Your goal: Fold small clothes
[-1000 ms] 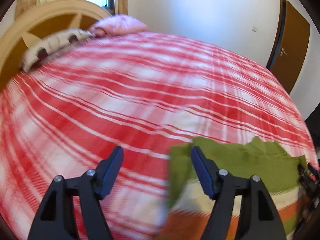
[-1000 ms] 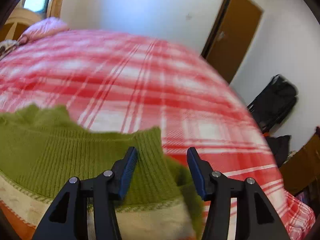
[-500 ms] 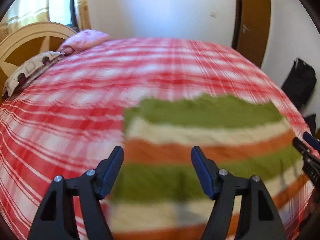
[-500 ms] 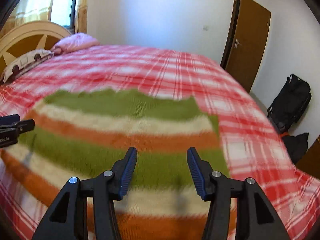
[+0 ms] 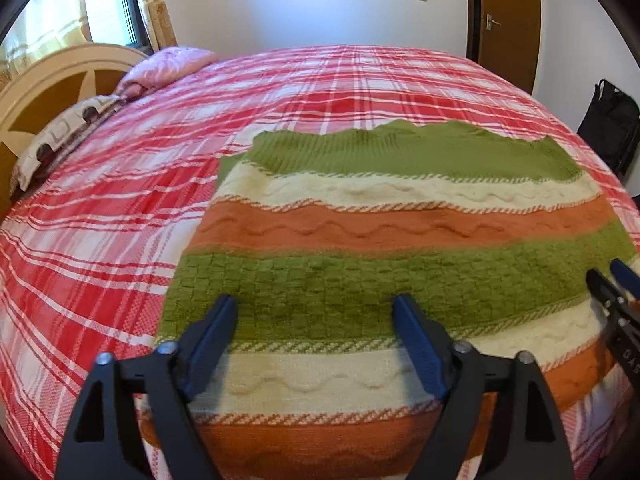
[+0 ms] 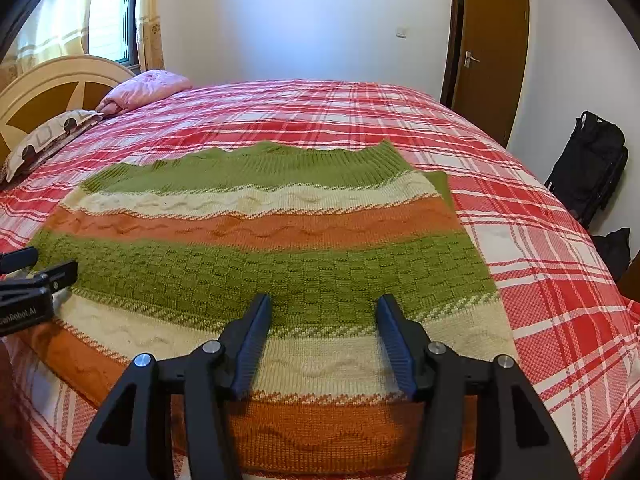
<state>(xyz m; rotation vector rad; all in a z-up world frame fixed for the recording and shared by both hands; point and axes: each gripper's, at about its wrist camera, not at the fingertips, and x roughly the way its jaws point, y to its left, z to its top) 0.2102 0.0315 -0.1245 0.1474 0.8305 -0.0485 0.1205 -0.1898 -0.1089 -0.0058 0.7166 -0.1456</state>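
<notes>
The striped knit sweater (image 5: 400, 240) lies flat on the plaid bedspread (image 5: 120, 208), its stripes running across both frames, so its long axis crosses the fingers' line. It fills the lower middle of each view, its near orange hem directly beneath both tools. Bands of green, cream and orange repeat, and the far ribbed green edge is wavy. The left gripper (image 5: 316, 344) hangs over the left half with jaws opening wide and nothing pinched; the right gripper (image 6: 322, 340) hovers over the right half, jaws parting too, empty. Neither looks nearer the hem.
</notes>
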